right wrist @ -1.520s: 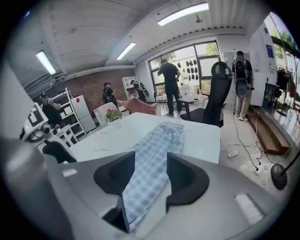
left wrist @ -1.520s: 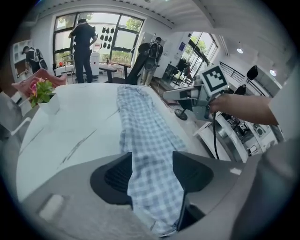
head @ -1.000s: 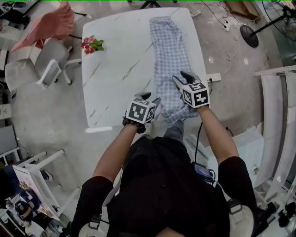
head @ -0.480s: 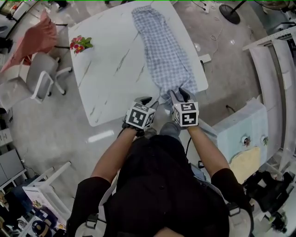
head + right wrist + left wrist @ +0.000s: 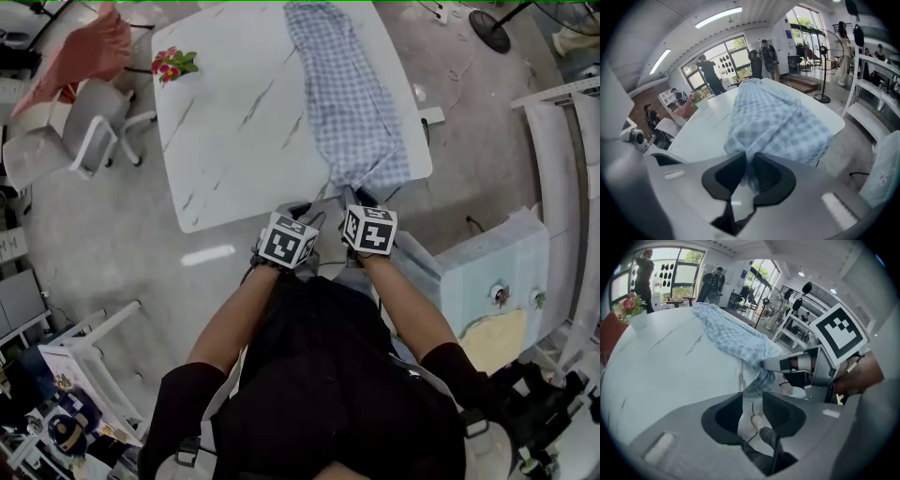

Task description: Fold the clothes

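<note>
At the near right corner of the table (image 5: 234, 122), we hold the near end of the checked cloth (image 5: 349, 103) with both grippers. Our left gripper (image 5: 307, 213) is pinched on a thin strip of the cloth's edge. Our right gripper (image 5: 358, 197) has just been closing, and a bunched bit of cloth is squeezed between its jaws. The two grippers sit side by side, just off the table's near edge. The rest of the cloth lies long and flat along the right side, up to the far edge. We think we hold this end so we can lift it and lay it over the far part. Some flowers (image 5: 172, 64) stand near the far left corner, well apart from the cloth, so they should not get in the way.
</note>
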{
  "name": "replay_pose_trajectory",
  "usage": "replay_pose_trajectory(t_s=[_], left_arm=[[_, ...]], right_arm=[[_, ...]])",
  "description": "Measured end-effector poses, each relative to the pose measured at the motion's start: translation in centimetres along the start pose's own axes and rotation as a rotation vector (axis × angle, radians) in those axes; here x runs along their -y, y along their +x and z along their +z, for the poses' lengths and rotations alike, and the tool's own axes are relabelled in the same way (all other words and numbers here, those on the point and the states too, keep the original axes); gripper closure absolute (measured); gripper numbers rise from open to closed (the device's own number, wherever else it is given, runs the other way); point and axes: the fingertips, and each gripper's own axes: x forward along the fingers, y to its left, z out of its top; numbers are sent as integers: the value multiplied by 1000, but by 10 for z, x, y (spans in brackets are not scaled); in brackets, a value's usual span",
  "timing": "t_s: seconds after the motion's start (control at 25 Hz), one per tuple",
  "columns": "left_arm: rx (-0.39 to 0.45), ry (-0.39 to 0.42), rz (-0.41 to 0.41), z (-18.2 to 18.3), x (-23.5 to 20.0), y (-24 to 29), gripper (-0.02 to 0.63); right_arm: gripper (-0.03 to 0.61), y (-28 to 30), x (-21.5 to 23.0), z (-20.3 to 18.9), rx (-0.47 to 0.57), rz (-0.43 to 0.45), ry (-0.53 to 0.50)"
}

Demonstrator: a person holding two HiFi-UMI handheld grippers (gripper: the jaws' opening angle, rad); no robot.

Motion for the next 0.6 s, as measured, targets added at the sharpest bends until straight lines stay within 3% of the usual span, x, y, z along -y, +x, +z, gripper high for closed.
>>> replay_pose_trajectory(t_s=[0.12,0.32,0.6], left_arm=[[7,5,18,-5,6,6,469],[30,125,12,-6,25,33,445],[-60,252,62,-25,36,69,420]], right_arm=[[529,-8,-7,-6,-24,65,-30],[549,-31,-2,-7,-51,227,-9],[551,-55,-1,-7,-63,366,-109]])
